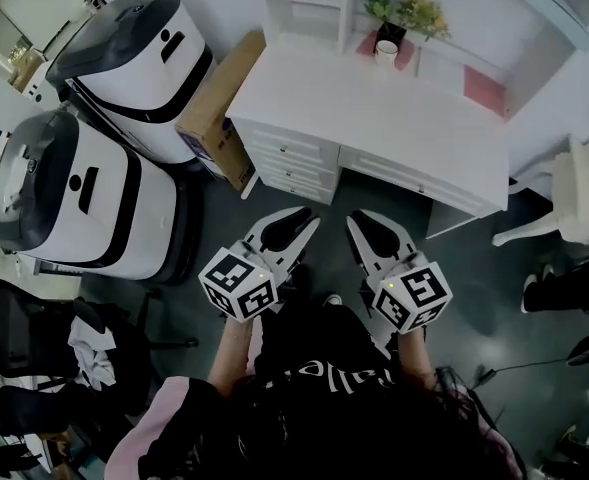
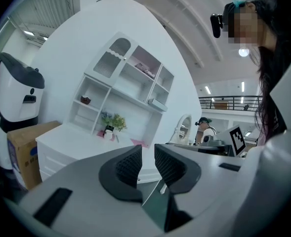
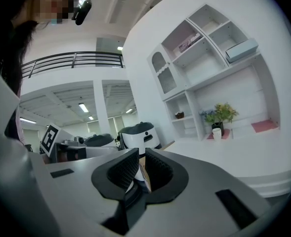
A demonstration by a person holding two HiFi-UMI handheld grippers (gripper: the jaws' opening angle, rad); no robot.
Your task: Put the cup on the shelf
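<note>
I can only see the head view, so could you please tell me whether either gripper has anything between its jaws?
Observer: No. The left gripper view shows the left gripper shut, with nothing between its jaws.
Operator: Thank you. And the right one, please?
Observer: The right gripper is shut too, and it grips nothing.
Operator: How does the cup stand when seen from the side?
Observer: In the right gripper view the cup stands upright, open end up, right by the dark plant pot.
</note>
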